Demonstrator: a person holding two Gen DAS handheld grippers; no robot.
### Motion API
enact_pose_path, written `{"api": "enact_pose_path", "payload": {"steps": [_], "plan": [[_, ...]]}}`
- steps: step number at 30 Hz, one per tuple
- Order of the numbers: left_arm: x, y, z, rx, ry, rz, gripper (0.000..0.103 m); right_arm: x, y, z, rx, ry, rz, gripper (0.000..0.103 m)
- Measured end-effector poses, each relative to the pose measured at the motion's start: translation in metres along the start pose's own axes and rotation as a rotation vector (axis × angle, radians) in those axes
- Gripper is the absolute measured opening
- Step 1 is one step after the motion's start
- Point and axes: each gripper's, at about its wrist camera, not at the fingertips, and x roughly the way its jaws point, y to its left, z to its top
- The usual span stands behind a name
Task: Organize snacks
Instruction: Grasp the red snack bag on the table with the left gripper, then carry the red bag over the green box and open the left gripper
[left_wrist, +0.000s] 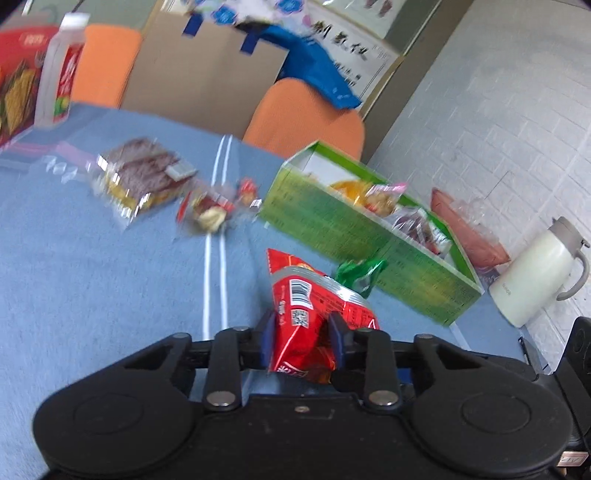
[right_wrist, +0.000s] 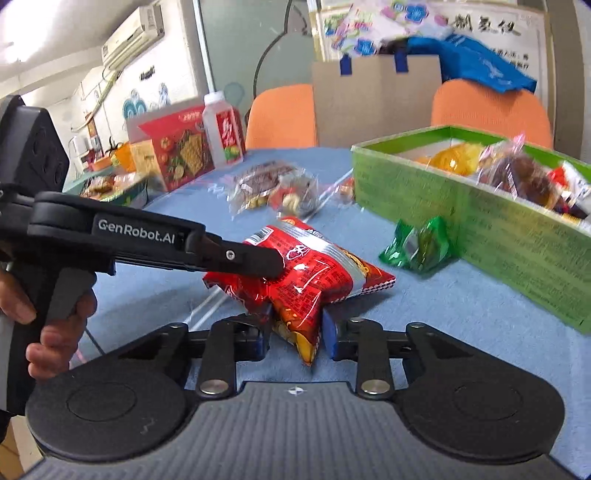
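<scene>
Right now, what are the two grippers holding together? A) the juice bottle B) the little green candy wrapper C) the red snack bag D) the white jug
C: the left gripper and the right gripper are both pinched on the red snack bag, while the green wrapper lies loose beside the green box.

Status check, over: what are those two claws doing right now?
Left claw and right claw both shut on crinkly red foil snack bag. Open green cardboard box close by. Nothing in between.
</scene>
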Motion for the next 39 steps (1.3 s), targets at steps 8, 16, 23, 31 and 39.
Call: {"api": "enact_pose_path", "payload": {"steps": [8, 16, 23, 31, 39], "plan": [[-0.001, -0.033, 0.045, 0.062, -0.111, -0.076, 0.079, -0.027, -0.013, 0.034, -0.026, -0.172, -0.066, 0.050], [0.045, -0.056, 0.089, 0.068, -0.124, -0.153, 0.078, -0.022, -0.055, 0.061, -0.004, -0.257, -0.161, 0.050], [0.088, -0.064, 0.120, 0.077, -0.124, -0.192, 0.078, -0.009, -0.086, 0.082, 0.000, -0.284, -0.234, 0.050], [0.137, -0.064, 0.126, 0.084, -0.133, -0.047, 0.103, 0.038, -0.109, 0.095, -0.084, -0.191, -0.403, 0.055], [0.104, -0.054, 0.101, 0.111, -0.150, -0.024, 0.103, 0.019, -0.102, 0.064, -0.124, -0.233, -0.507, 0.103]]}}
